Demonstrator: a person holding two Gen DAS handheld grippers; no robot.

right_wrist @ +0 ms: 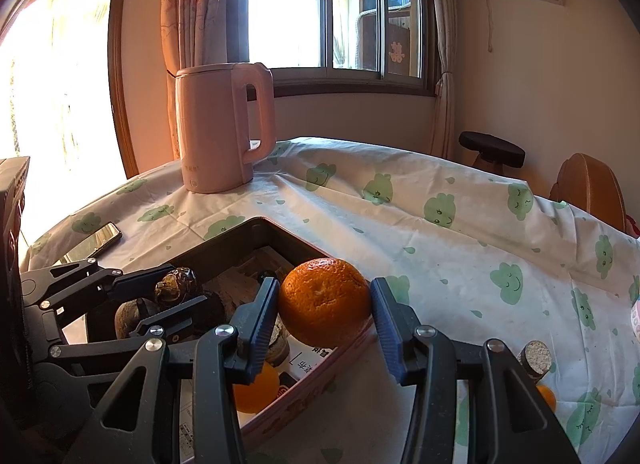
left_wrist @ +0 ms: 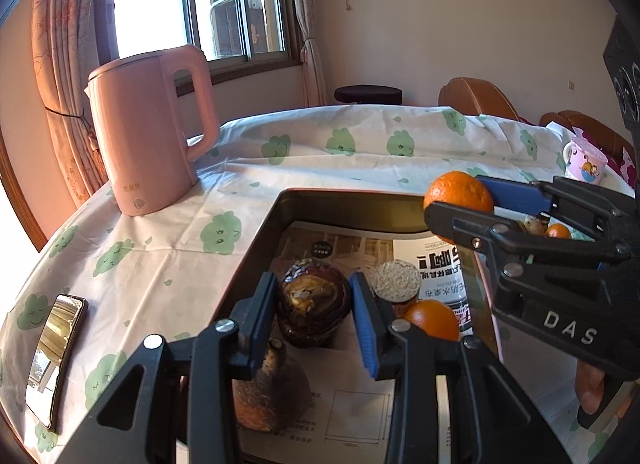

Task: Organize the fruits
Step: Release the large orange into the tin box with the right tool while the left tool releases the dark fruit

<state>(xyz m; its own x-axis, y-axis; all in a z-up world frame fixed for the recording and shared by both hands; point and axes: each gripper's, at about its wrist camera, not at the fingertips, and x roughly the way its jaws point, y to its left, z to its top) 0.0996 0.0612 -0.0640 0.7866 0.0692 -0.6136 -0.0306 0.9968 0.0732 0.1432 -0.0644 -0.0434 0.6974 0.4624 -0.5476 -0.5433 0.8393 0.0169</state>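
Both grippers carry loads, left gripper (left_wrist: 314, 304) clamping a brown taro (left_wrist: 312, 300), right gripper (right_wrist: 325, 304) an orange (right_wrist: 324, 302) over my tray (left_wrist: 340, 206); another orange (right_wrist: 546, 396) waits outside, near right.

My left wrist view looked forward and down along the left gripper (left_wrist: 314, 304) — close over the tray (left_wrist: 256, 248). My right wrist view looked down its own fingers from the tray's other side, equally near. Both shared the tray, the pink kettle (right_wrist: 224, 132) beyond the tongs, and the window (left_wrist: 200, 0) — each also caught the other gripper.
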